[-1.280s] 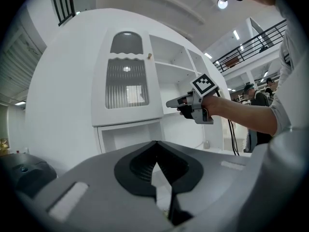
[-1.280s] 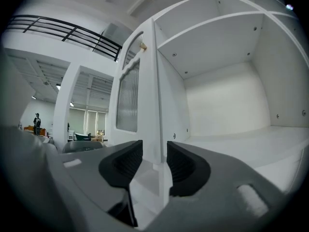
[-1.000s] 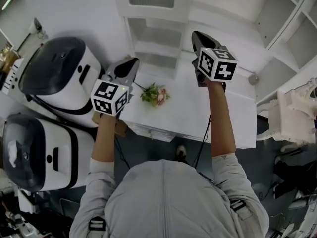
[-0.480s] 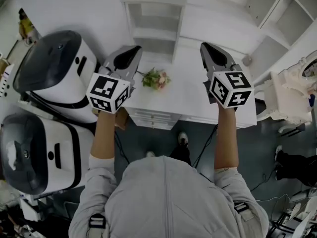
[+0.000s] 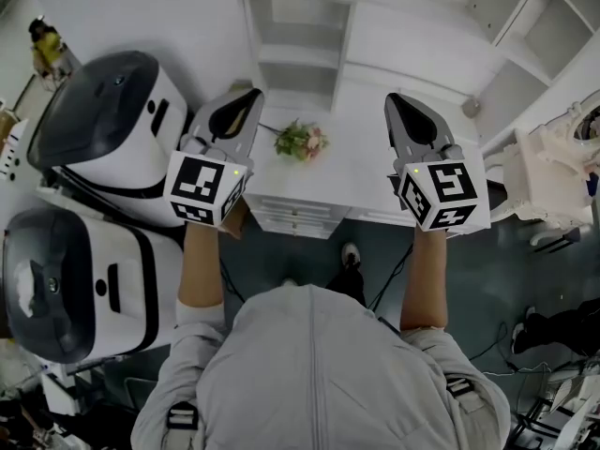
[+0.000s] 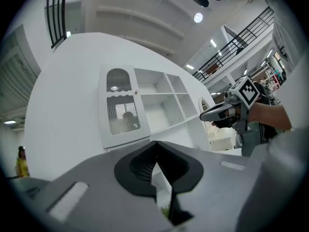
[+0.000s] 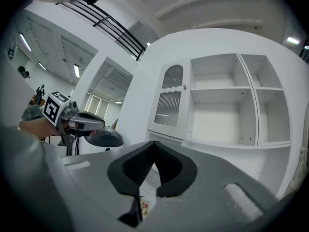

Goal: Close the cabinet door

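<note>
Way out to the left of the left gripper [image 5: 248, 99] sit two bulky white-and-dark units, the rear machine [image 5: 108, 125] and the front machine [image 5: 66, 284] nearer the person. The left gripper is held level, jaws pressed together with nothing between them, just a thin slit of background showing through.

Just to its right, a small bunch of flowers [image 5: 300, 142] lies on the white desk top [image 5: 375, 186], between the two grippers and closer to the left one.

Ahead of both grippers stands the white cabinet [image 5: 298, 40], and neither gripper touches it. The cabinet door [image 7: 171, 100] has an arched pane above and ribbed glass below. It sits on the cabinet's left side, straight ahead of the left gripper and up and a little right of the right gripper's jaws. It lies flush with the frame, so it reads as closed, with a small knob [image 7: 184, 87] at its right edge. The open shelves [image 7: 222, 110] run on to the right of it.

Now the right gripper [image 5: 398, 106]: level as well, jaws closed tight and holding nothing. Off to its right there is more white shelving [image 5: 539, 26].
</note>
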The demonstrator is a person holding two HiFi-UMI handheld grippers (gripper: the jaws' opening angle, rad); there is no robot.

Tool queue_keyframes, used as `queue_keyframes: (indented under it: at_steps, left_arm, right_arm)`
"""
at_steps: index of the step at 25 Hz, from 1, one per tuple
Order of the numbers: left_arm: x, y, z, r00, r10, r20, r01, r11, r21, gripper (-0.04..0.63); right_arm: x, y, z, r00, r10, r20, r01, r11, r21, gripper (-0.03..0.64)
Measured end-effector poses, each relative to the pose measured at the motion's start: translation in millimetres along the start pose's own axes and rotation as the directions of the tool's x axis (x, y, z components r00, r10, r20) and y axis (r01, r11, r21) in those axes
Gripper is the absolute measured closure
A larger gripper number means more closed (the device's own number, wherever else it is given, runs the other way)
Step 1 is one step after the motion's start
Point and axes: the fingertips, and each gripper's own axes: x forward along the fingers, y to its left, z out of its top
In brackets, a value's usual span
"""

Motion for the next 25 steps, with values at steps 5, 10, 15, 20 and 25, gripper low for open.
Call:
queue_keyframes:
  at_steps: [5, 10, 15, 20, 25]
  left_arm:
    - [-3, -9, 8, 1.000, -0.023, 0.008, 0.022, 0.999, 0.038, 0.577]
    - [-1, -14, 8, 0.999, -0.033, 0.012, 0.032, 0.999, 0.035, 0.577]
    - [0, -17, 3, 0.999, -0.041, 0.004, 0.041, 0.999, 0.006, 0.577]
    - [3, -19, -3, 0.999, -0.047, -0.008, 0.047, 0.999, -0.003, 0.577]
    - [5, -19, -7, 0.999, -0.053, -0.010, 0.052, 0.999, -0.010, 0.577]
  right_arm:
    - [0, 9, 2, 1.000, 0.011, 0.007, -0.011, 1.000, -0.018, 0.617]
    - [0, 14, -5, 1.000, 0.028, -0.009, -0.028, 1.000, -0.014, 0.617]
    - [0, 14, -13, 0.999, 0.024, -0.032, -0.025, 1.000, -0.010, 0.617]
    - [0, 9, -21, 0.999, 0.006, -0.052, -0.005, 1.000, 0.006, 0.617]
    - [1, 8, -26, 0.998, 0.011, -0.059, -0.010, 1.000, 0.021, 0.617]
